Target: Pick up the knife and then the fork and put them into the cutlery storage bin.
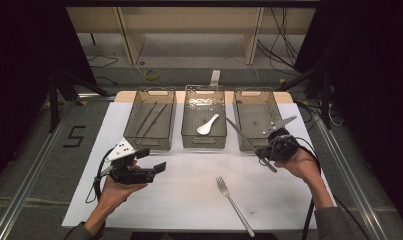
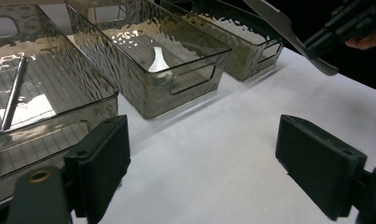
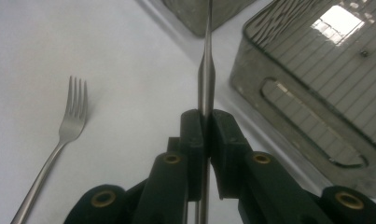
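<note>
My right gripper [image 1: 268, 150] is shut on a metal table knife [image 1: 244, 137], held above the paper just in front of the right bin [image 1: 259, 92]. In the right gripper view the knife [image 3: 206, 70] stands on edge, pinched between the two black pads of the right gripper [image 3: 205, 116], its blade running away toward the bins. A fork [image 1: 231, 200] lies flat on the white paper to the knife's left, tines pointing away from me. My left gripper [image 1: 153, 159] hovers open at the front left with nothing in it; its jaws stand wide apart in the left gripper view [image 2: 202, 158].
Three clear grey bins stand in a row at the back of the white paper [image 1: 189, 190]. The left bin [image 1: 150, 142] holds thin metal sticks [image 1: 151, 119], the middle bin [image 1: 204, 142] a white spoon [image 1: 208, 125]. Cables lie on the floor beyond the table.
</note>
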